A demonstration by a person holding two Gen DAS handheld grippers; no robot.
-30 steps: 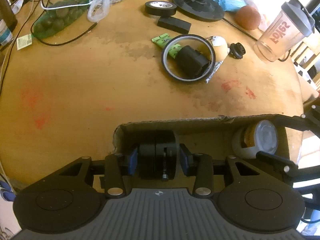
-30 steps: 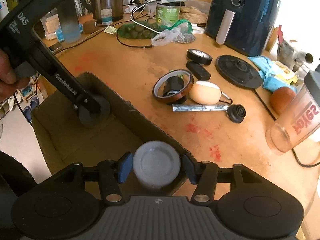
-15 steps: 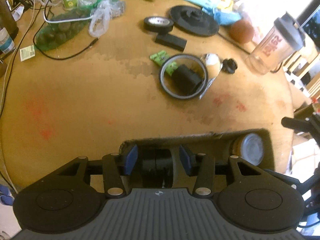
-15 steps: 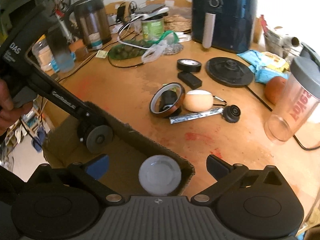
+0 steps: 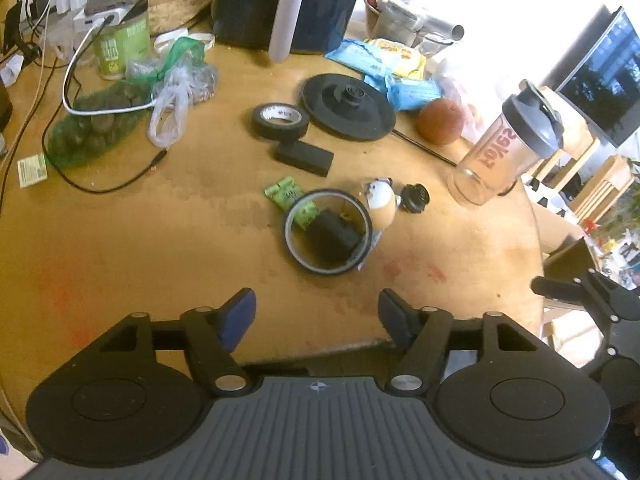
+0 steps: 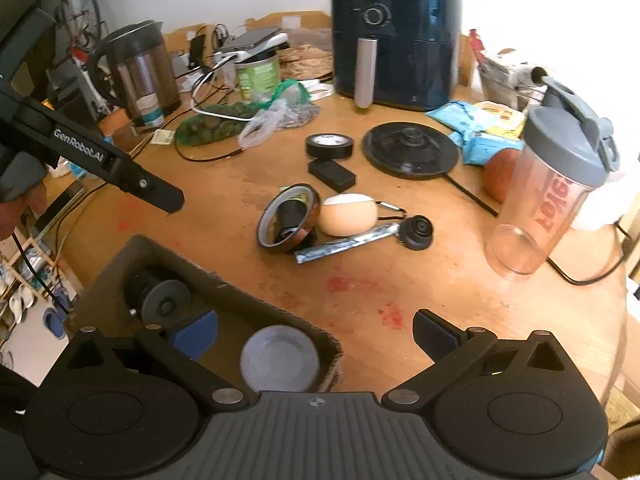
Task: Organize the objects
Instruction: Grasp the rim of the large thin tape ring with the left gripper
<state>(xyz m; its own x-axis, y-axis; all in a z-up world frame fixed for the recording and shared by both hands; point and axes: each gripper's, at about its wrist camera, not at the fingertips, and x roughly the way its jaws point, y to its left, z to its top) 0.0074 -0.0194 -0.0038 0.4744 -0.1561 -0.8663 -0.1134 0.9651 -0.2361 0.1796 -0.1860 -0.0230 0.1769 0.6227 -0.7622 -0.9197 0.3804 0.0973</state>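
A cardboard box (image 6: 240,294) sits at the table's near edge. In it lie a black cylinder (image 6: 160,298) and a white-lidded jar (image 6: 280,356). My right gripper (image 6: 314,332) hangs over the box's right end, open wide and empty. My left gripper (image 5: 316,312) is above the box's far wall; its jaws are opening and nothing is between them. In the middle of the table lie a brown tape ring (image 5: 300,258) around a black piece, a beige egg-shaped case (image 5: 382,204), a black knob (image 5: 415,199), a black tape roll (image 5: 280,120) and a black block (image 5: 304,156).
A clear shaker bottle (image 6: 548,200) stands at the right, with a black disc (image 6: 410,150) and its cord behind it. An air fryer (image 6: 396,40), a kettle (image 6: 140,72) and a green net bag (image 5: 92,124) line the back. A silver sachet (image 6: 344,246) lies by the knob.
My left gripper let go of the black cylinder in the box, rose and spread its jaws. My right gripper released the white-lidded jar, opened wide and lifted slightly.
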